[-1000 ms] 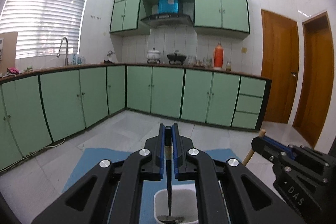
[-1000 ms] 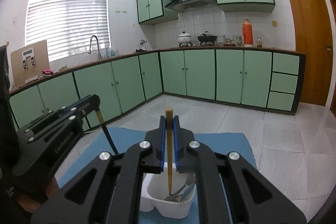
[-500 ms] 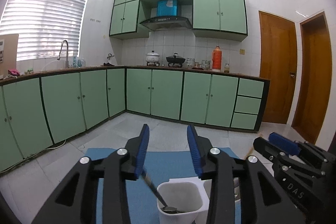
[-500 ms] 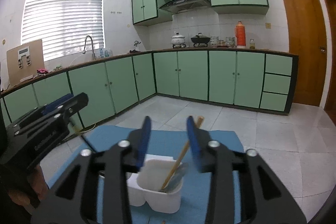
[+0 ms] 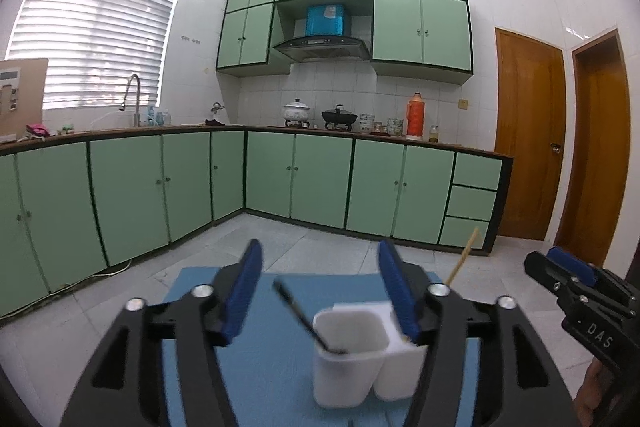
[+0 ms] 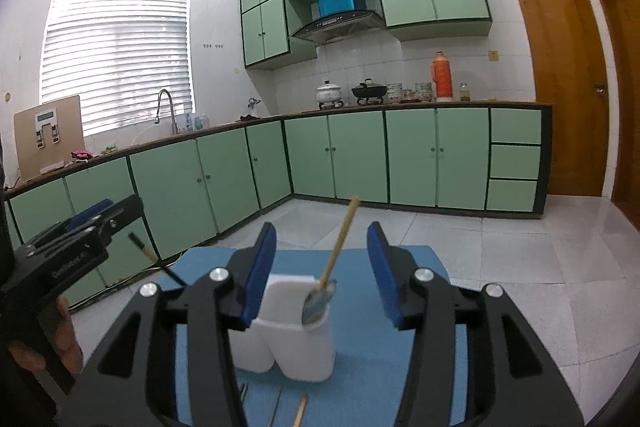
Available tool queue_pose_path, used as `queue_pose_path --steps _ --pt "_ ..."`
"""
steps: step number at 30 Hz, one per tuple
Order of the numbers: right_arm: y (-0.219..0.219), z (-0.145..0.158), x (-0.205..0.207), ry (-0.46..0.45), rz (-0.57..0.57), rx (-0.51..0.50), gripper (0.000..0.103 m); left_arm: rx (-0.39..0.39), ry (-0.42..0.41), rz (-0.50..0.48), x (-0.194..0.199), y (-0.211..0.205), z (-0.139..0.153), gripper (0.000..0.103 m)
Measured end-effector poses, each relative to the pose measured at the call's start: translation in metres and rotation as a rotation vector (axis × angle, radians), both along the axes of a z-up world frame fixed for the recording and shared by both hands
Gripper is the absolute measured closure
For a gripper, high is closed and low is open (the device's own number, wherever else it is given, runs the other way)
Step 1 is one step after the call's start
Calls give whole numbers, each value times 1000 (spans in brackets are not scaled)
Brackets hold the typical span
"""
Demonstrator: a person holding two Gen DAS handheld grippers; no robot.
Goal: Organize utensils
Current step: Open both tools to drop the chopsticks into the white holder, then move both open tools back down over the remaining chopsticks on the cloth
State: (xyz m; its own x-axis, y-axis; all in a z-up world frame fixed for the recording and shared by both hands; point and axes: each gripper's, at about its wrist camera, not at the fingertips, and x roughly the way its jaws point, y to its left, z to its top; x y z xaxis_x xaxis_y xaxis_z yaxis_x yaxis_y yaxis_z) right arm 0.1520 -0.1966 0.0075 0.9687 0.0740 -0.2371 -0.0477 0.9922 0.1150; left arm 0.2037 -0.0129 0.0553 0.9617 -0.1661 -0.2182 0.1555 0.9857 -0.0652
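Observation:
A white two-cup utensil holder (image 5: pixel 352 359) stands on a blue mat (image 5: pixel 264 359). A black-handled utensil (image 5: pixel 298 313) leans in its left cup. A wooden-handled utensil (image 6: pixel 340 247) leans in the right cup (image 6: pixel 308 347), beside a metal spoon (image 6: pixel 318 303). My left gripper (image 5: pixel 320 291) is open and empty, just above and behind the holder. My right gripper (image 6: pixel 322 271) is open and empty, with the wooden handle between its jaws but untouched. Each gripper shows in the other's view: the right gripper (image 5: pixel 576 283) and the left gripper (image 6: pixel 80 231).
More utensil handles (image 6: pixel 300 413) lie on the blue mat (image 6: pixel 400 379) in front of the holder. The mat covers a table above a tiled floor. Green kitchen cabinets (image 5: pixel 320 183) and wooden doors (image 5: pixel 528 147) stand far behind.
Both grippers opened and let go of their utensils, which now lean in the holder cups. Both grippers then opened wider and pulled back upward a little.

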Motion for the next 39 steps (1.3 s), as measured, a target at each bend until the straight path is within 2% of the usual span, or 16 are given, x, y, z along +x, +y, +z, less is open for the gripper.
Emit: queue_pose_path --steps 3,8,12,14,16,18,20,22,28,34,39 --pt "2 -17 -27 -7 -24 -1 52 7 10 -3 -25 4 -16 31" --pt "10 -48 -66 19 -43 -1 48 22 62 -10 -67 8 -53 23" --pt "17 -73 -91 89 -65 -7 48 39 143 3 -93 12 -82 23" --pt "22 -86 -102 143 -64 5 53 33 209 3 -105 13 -95 23" --pt "30 -98 -112 206 -74 -20 64 35 252 10 -117 15 -106 23" --pt "38 -109 -120 263 -64 -27 71 60 310 17 -128 14 -118 24" --pt "48 -123 -128 329 -27 -24 75 59 365 6 -137 14 -129 31" --pt "54 -132 -138 357 -4 -19 79 51 402 -1 -146 15 -138 37" --pt "66 -149 -156 436 40 4 86 54 453 -20 -167 15 -159 46" --pt "71 -152 -166 465 62 0 86 56 496 -18 -173 15 -173 48" --pt "78 -154 -169 484 91 -10 88 57 508 -11 -176 15 -173 48"
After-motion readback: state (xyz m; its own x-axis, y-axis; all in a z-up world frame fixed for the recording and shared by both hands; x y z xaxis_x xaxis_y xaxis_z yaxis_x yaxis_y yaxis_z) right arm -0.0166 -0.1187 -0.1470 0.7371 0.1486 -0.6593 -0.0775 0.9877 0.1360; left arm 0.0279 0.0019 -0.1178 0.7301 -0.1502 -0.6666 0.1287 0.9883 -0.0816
